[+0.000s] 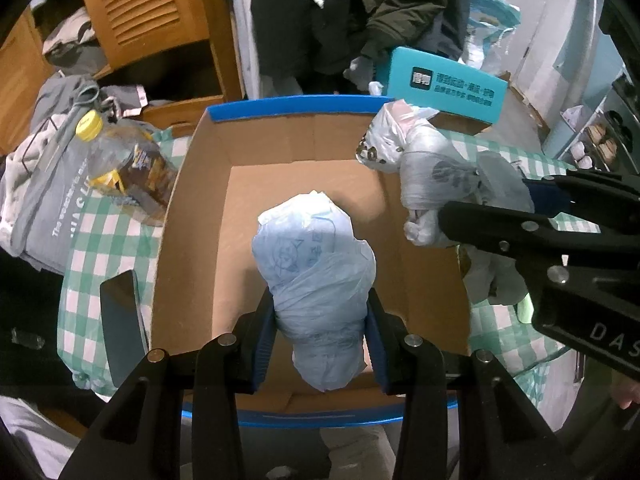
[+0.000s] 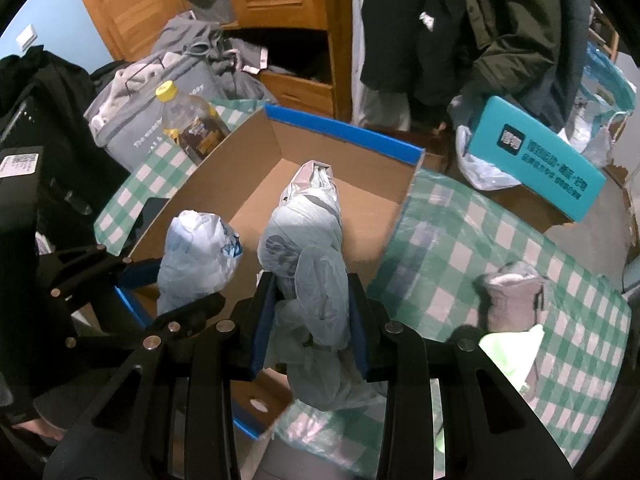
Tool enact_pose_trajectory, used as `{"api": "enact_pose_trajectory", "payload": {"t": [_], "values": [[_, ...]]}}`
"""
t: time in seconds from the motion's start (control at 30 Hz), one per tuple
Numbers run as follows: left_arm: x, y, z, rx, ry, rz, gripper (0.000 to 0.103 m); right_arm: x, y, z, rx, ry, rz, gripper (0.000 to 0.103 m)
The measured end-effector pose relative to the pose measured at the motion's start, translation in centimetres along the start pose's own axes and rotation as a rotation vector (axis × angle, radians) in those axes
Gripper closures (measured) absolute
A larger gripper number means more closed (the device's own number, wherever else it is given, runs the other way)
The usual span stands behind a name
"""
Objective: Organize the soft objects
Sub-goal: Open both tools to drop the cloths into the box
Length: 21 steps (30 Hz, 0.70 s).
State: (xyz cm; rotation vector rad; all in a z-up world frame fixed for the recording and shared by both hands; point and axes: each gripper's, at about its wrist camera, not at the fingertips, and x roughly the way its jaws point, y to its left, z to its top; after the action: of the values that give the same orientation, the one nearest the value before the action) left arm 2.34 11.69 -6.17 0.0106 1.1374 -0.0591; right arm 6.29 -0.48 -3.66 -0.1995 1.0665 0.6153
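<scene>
Behind the worktop stands a wooden wardrobe (image 2: 280,20) with louvred doors, dark coats (image 2: 480,32) hanging to its right and grey clothes (image 2: 200,48) heaped at its foot. The worktop itself wears a green-and-white checked cloth (image 2: 480,248). On it sits an open cardboard box (image 1: 312,152) with blue-taped rims, its floor bare. A teal carton (image 1: 444,84) with white print lies beyond the box's far right corner, and a grey printed bag (image 1: 52,200) rests off the box's left side with a yellow-capped bottle (image 1: 124,160) lying against it. A small grey pouch (image 2: 512,296) lies on the cloth, well apart from the box on its right.

Over the box, the left gripper (image 1: 320,344) holds a pale blue plastic bundle (image 1: 316,264), its jaws narrow and pressing on the bundle's lower part. The bundle's long axis runs straight out along the fingers, its knotted tip pointing toward the far wall of the box.

The right gripper (image 2: 308,320) clamps a whitish plastic bundle (image 2: 304,248) the same way, jaws narrow on its near part. This one is longer, and it too lies along the fingers, its crumpled end reaching over the box's interior. The two bundles hang side by side, near each other but apart.
</scene>
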Motion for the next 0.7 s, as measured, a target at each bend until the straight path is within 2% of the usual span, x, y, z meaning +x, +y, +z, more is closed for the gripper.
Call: {"api": "enact_pose_trajectory", "payload": {"t": [0.33,0.43,0.57,0.63,0.7], "values": [[2.0,2.8,-0.5,-0.068,0.049,0.039,0.061,2.7,1.6,0.8,-0.025,0.046,0.021,0.07],[2.3,3.1,-0.6,-0.071,0.058,0.051,0.058,3.1,1.9,0.9,-0.028,0.054,0.039,0.067],[2.3,3.3,-0.6,-0.071,0.056,0.063,0.043,3.2,2.0,0.9,-0.03,0.054,0.034,0.064],[2.2,3.3,-0.5,-0.066,0.051,0.069,0.04,3.2,2.0,1.0,-0.026,0.053,0.032,0.062],[2.2,3.2,-0.5,-0.065,0.05,0.074,0.037,3.1,1.8,1.0,-0.019,0.05,0.027,0.055]]}}
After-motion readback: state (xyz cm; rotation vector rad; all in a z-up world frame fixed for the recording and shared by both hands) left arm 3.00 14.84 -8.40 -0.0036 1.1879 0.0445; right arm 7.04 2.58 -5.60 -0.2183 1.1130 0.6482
